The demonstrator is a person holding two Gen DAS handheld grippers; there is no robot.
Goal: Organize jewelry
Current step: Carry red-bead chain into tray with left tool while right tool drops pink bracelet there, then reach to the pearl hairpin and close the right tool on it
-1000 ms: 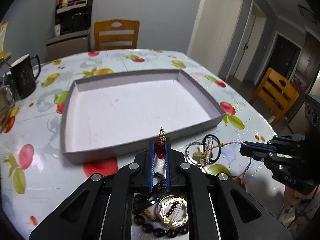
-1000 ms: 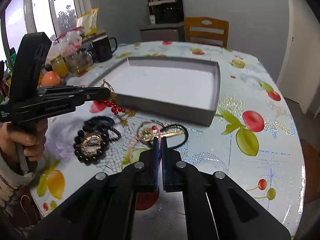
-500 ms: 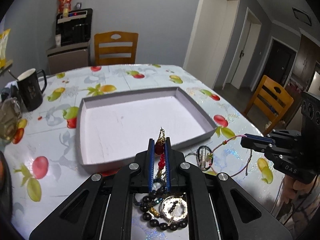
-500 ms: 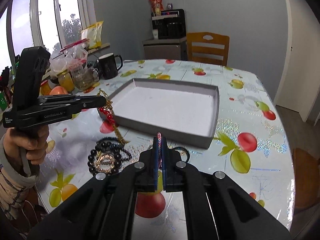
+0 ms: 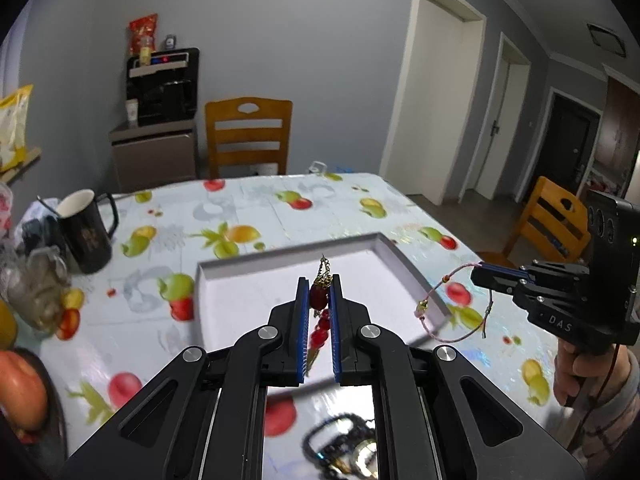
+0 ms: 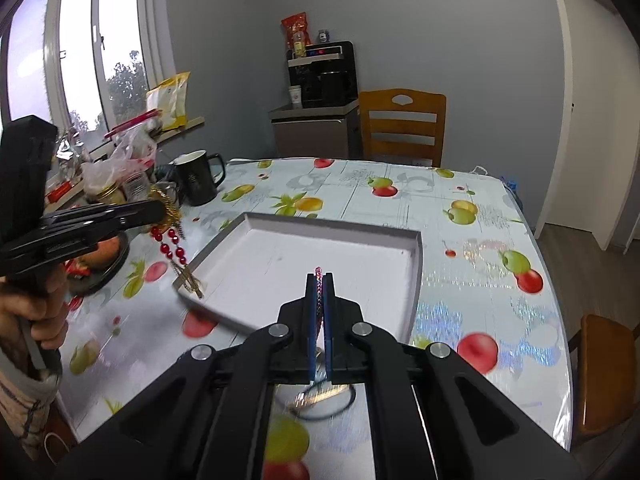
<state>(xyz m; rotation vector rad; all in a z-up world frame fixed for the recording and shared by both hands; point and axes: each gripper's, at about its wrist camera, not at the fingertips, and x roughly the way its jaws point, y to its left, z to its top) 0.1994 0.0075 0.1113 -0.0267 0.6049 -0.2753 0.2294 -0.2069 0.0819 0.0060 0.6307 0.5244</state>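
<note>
Left tool [image 5: 319,292]: clenched on a red-bead necklace [image 5: 319,298], one large red bead pinched between the blue pads, a gold chain end standing up at 12 o'clock above the tips; the rest of the strand hangs down beneath the tool, as the right wrist view shows, with its gold tassel reaching the near left corner of the tray [image 6: 416,264].

Right tool [image 6: 319,280]: clenched on a thin pink cord bracelet [image 5: 448,304]; the cord loops out toward 9 o'clock from the tips and sags in a slack arc, clear of the worktop [image 5: 260,208].

Tray: shallow, grey-walled, white-floored, nothing visible in it; it lies at 12 o'clock from both tools, its long axis running across the left tool's line of sight. The left tool hangs over the tray's near edge; the right tool stands beside the tray's wall at about 3 o'clock of the left tool. Judgement: the left hand is the nearer to a set-down, needing only to lower and lay the strand lengthwise along the tray floor; the bracelet must first travel inward over the wall.

Remaining on the worktop beneath the tools: a dark bead bracelet [image 5: 344,448], blurred; and black and metal rings [image 6: 324,396], also blurred. A black mug [image 5: 86,236] stands well apart at 10 o'clock.

Risk noted: the two hanging pieces could tangle if lowered together.
</note>
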